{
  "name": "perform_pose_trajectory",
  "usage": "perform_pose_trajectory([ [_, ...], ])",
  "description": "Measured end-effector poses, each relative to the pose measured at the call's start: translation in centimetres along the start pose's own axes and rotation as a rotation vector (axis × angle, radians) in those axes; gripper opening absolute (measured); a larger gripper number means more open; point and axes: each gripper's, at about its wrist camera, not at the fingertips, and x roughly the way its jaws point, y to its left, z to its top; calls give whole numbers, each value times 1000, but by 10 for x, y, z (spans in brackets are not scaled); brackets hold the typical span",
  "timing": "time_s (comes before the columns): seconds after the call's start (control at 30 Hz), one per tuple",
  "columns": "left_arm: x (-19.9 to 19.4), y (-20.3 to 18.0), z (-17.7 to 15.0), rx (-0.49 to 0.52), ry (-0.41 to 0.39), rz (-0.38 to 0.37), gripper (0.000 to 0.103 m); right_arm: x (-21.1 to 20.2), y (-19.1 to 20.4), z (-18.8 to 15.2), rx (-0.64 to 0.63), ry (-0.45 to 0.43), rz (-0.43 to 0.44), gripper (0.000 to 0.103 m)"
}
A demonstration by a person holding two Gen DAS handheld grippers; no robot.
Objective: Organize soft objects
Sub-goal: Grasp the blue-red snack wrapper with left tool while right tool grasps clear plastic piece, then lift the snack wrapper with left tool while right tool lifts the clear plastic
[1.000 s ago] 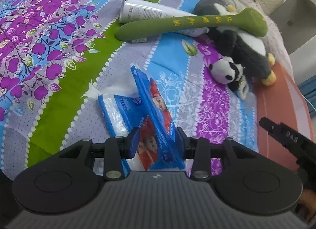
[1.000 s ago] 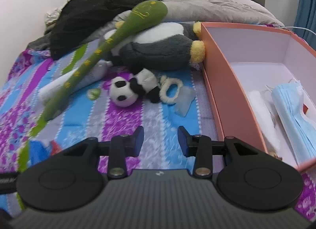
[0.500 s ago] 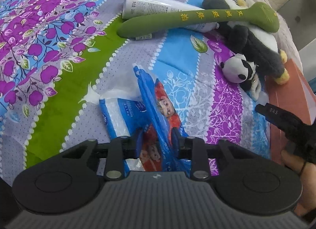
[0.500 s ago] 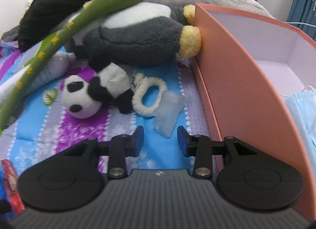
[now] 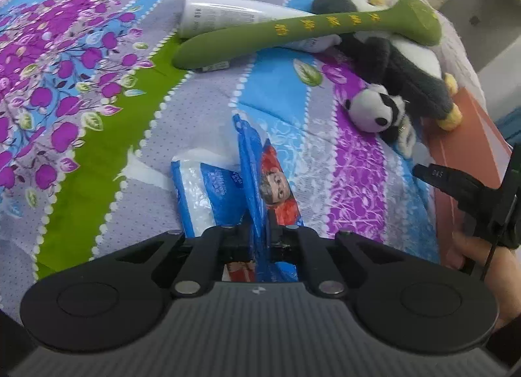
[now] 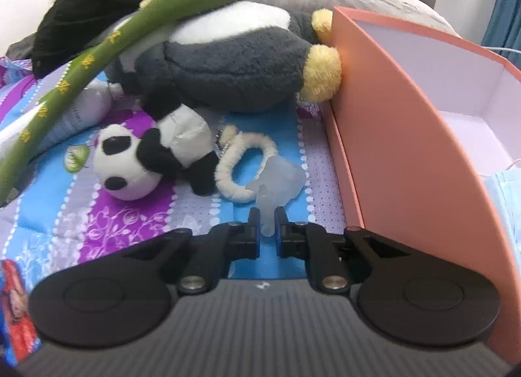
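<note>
While left claw (image 5: 260,240) pinches tissue pack (image 5: 257,178), right claw (image 6: 267,225) nips translucent piece (image 6: 276,185).

Bedspread (image 5: 97,90): printed woven cloth, matt. Tissue packs (image 5: 257,181): glossy crinkled plastic film. Panda toy (image 6: 146,162): short fuzzy plush. Penguin toy (image 6: 228,64): thick fleecy plush. Green stick (image 5: 293,32): matt, soft-looking skin. Tube (image 5: 224,12): smooth, glossy plastic. Box (image 6: 400,136): smooth matt card. Translucent piece (image 6: 276,188): frosted, rubbery-looking. Tongs (image 6: 267,227): matt black plastic.
</note>
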Motion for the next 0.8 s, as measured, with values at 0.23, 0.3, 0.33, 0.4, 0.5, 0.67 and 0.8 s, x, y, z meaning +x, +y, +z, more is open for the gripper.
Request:
perform_pose_trajectory([
  [0.23, -4, -6, -7, 30, 0, -32, 6, -28, 6, -11, -20, -1, 33, 12],
  [0.3, -5, -7, -10, 44, 1, -38, 6, -37, 7, -16, -15, -3, 44, 12],
  [0.33, -4, -8, -11, 63, 5, -32, 6, -42, 7, -18, -15, -3, 48, 12],
  [0.4, -4, -9, -12, 82, 5, -35, 6, -51, 8, -25, -13, 0, 60, 12],
  [0.5, -5, -10, -13, 121, -3, -35, 6, -68, 10, -35, -18, 1, 77, 12],
  [0.67, -8, -11, -15, 135, 1, -62, 6, -90, 15, -56, -38, 17, 105, 12],
  [0.8, -9, -18, -22, 182, 30, -83, 6, -105, 20, -76, -64, 50, 138, 12],
])
